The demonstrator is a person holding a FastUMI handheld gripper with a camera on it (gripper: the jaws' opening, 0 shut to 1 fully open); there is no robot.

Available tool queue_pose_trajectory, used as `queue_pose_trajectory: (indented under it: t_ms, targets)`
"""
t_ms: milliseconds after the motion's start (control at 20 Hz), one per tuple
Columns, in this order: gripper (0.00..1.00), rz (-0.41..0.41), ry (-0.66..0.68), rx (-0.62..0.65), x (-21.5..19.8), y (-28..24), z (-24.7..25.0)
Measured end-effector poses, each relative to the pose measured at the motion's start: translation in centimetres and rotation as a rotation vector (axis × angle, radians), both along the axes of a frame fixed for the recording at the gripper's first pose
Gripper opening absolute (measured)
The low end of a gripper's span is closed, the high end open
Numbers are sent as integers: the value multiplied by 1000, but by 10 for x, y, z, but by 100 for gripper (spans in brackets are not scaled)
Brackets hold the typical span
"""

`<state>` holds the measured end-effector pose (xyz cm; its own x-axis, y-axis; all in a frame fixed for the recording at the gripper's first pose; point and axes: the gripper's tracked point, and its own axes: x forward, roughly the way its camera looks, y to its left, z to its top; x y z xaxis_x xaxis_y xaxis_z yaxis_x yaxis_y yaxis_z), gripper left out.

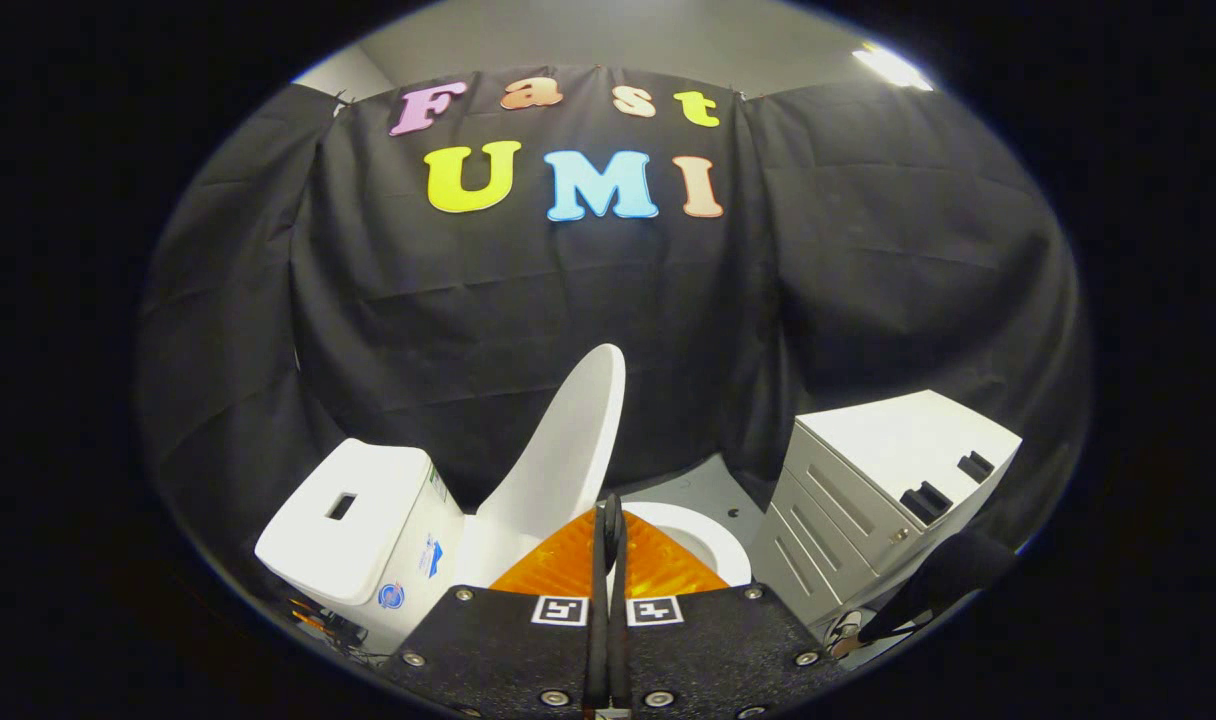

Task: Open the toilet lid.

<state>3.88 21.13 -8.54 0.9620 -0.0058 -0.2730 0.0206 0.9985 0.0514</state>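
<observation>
A white toilet stands just beyond my fingers, its tank (353,525) off to the left. The white lid (568,440) is raised, leaning back toward the tank at a steep tilt. The white seat rim (703,545) and the bowl opening show just ahead and right of the fingers. My gripper (608,525) is shut, its two fingers pressed together with nothing between them. The fingertips sit beside the lid's lower right edge; whether they touch it cannot be told.
A white drawer cabinet (898,480) stands to the right of the toilet, close to the bowl. Black cloth walls (528,310) close the booth behind and to both sides. A dark sleeve and a shoe (848,630) show at the lower right.
</observation>
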Motion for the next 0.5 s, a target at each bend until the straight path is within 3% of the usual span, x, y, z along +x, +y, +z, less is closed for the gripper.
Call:
queue_pose_trajectory:
  t_ms: [500]
  targets:
    - [0, 101, -77, -58, -9, 65, 36]
